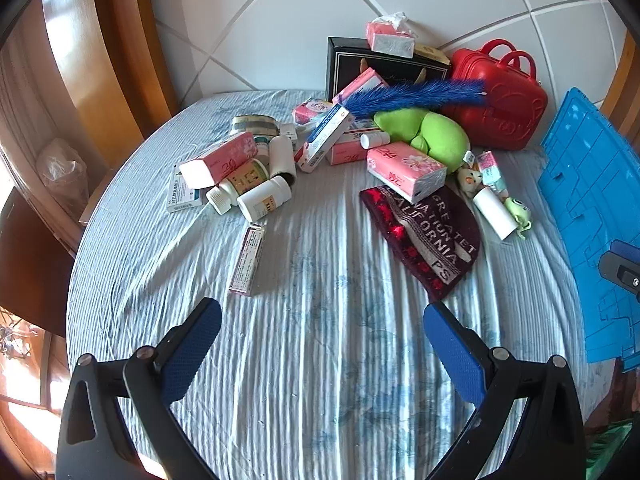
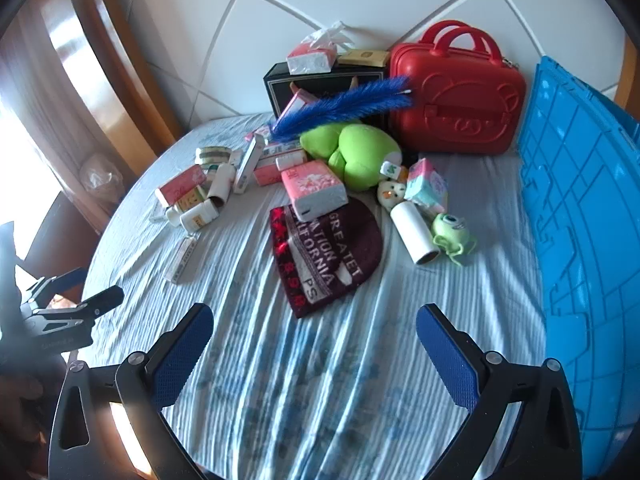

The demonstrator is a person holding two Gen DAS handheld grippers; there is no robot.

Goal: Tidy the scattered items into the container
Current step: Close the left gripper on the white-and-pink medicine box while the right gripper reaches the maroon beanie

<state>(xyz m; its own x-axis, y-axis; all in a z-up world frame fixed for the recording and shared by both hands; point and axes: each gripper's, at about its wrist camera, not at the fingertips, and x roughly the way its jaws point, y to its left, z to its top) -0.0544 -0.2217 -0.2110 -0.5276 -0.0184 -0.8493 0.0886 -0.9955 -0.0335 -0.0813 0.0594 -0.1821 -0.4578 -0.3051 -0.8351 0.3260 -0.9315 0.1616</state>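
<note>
Scattered items lie on a bed with a light blue striped sheet (image 1: 320,340). A maroon beanie (image 1: 424,232) (image 2: 326,252) lies in the middle, a pink tissue pack (image 1: 406,170) (image 2: 314,188) at its far edge. White pill bottles (image 1: 264,198) and medicine boxes (image 1: 218,160) are piled at the left. A green plush (image 1: 436,132) (image 2: 352,150), a blue feather (image 1: 416,96) and a white tube (image 2: 414,234) lie further back. The blue crate (image 1: 592,208) (image 2: 588,220) stands at the right. My left gripper (image 1: 322,340) and my right gripper (image 2: 314,340) both hover open over bare sheet, holding nothing.
A red case (image 2: 456,92) and a black box (image 1: 360,64) stand against the white padded headboard (image 1: 360,0). A small green monster toy (image 2: 452,234) and a chick toy (image 2: 390,194) lie near the tube. A wooden frame (image 1: 100,60) borders the left.
</note>
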